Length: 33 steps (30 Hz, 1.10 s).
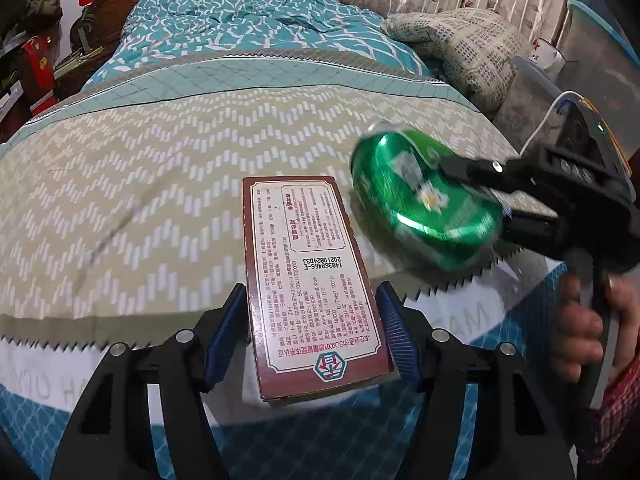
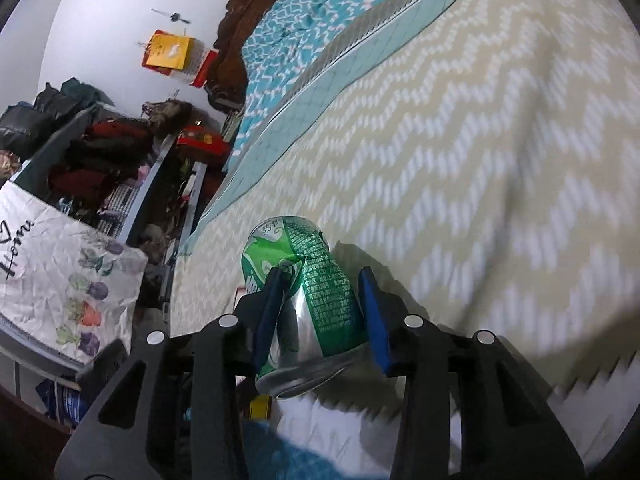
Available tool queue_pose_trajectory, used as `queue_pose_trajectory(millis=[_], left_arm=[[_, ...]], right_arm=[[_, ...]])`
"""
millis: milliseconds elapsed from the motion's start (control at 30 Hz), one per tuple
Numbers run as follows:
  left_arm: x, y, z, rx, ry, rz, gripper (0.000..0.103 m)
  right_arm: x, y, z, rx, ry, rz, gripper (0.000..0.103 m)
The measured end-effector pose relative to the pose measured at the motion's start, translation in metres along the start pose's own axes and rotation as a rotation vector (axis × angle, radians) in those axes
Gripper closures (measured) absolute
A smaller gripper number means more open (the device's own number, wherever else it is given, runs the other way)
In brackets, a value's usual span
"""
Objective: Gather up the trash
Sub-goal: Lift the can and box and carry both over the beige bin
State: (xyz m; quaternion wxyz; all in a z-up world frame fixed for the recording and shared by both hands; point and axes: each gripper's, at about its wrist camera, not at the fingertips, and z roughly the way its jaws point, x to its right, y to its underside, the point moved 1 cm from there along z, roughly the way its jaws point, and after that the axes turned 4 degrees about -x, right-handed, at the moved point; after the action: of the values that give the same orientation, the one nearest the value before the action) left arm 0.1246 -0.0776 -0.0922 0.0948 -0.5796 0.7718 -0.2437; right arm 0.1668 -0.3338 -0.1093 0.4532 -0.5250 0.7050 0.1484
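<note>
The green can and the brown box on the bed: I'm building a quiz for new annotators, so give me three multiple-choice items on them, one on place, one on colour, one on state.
1. Where is the brown box?
A. between the left claw's pads
B. on the pillow
C. on the floor

2. What colour are the claw pads?
A. red
B. blue
C. yellow

3. What state is the green can in?
A. smooth and upright
B. flattened into a disc
C. dented, gripped by the right claw

Answers: 1 A, the pads flank the box's near end over the bedspread. 2 B, both views show blue pads. 3 C, the can's side is creased and the pads press it.
</note>
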Motion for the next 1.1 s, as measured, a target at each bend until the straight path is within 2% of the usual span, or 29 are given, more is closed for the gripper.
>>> queue_pose_trajectory(millis=[267,400,567,800,867,933,1100], left_arm=[[-0.017,0.026,-0.041,0.029,0.050,0.011,0.042],[-0.007,0.052,-0.065,0.047,0.061,0.087,0.042],[0.004,0.080,-0.074,0.046,0.039,0.141,0.042],[-0.001,0.090,-0.070,0.033,0.034,0.125,0.041],[-0.002,0.090,-0.069,0.031,0.030,0.123,0.039],[-0.003,0.088,-0.070,0.036,0.024,0.122,0.030],[-0.002,0.085,-0.068,0.041,0.017,0.129,0.029]], right_arm=[[-0.011,0.072,-0.018,-0.017,-0.060,0.050,0.062],[-0.025,0.114,-0.036,0.023,-0.035,0.010,0.060],[-0.040,0.151,-0.048,0.035,-0.005,-0.040,0.057],[-0.046,0.167,-0.059,0.045,0.044,-0.086,0.049],[-0.042,0.167,-0.061,0.051,0.038,-0.062,0.048],[-0.034,0.167,-0.065,0.057,0.030,-0.033,0.046],[-0.008,0.164,-0.075,0.076,-0.014,0.068,0.045]])
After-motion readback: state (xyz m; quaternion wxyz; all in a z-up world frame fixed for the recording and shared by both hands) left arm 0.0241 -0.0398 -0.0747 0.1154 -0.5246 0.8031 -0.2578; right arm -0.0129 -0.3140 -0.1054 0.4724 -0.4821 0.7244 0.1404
